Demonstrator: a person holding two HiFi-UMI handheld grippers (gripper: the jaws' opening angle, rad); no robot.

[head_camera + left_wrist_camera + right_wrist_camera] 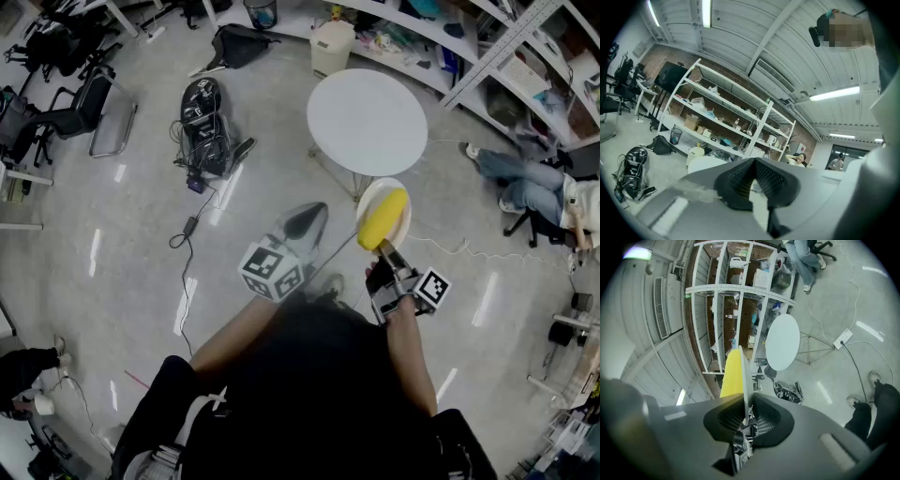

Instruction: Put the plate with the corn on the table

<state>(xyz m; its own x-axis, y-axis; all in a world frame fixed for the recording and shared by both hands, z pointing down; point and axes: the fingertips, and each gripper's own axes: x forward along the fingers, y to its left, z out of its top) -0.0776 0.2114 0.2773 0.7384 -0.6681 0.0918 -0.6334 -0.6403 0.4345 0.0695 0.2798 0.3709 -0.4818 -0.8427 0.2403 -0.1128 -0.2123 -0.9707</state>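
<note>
Grey polished floor (141, 225) underfoot, with open metal shelving (487, 56) along the far wall. A round white worktop (367, 120) stood on thin legs, bare on top. The plate (401, 220) was round, white and shallow, smaller than the worktop. It was held in the air over the floor, and in the head view its far edge came close to the worktop's near rim without resting on it. A single ear of corn (383, 219), bright yellow, plump and blunt-ended, lay across the plate and covered most of its middle. The right tool (384, 248) gripped the plate's near rim. In the right gripper view the plate (745, 376) ran edge-on straight out from between the closed pads, with the corn (732, 373) on its left face and the worktop (783, 342) beyond. The right tool (746, 411) pointed slightly downward. The left tool (314, 214) sat level beside it, well clear of the plate. In its own view the left tool (753, 161) had its tips drawn together, with nothing between them.
</note>
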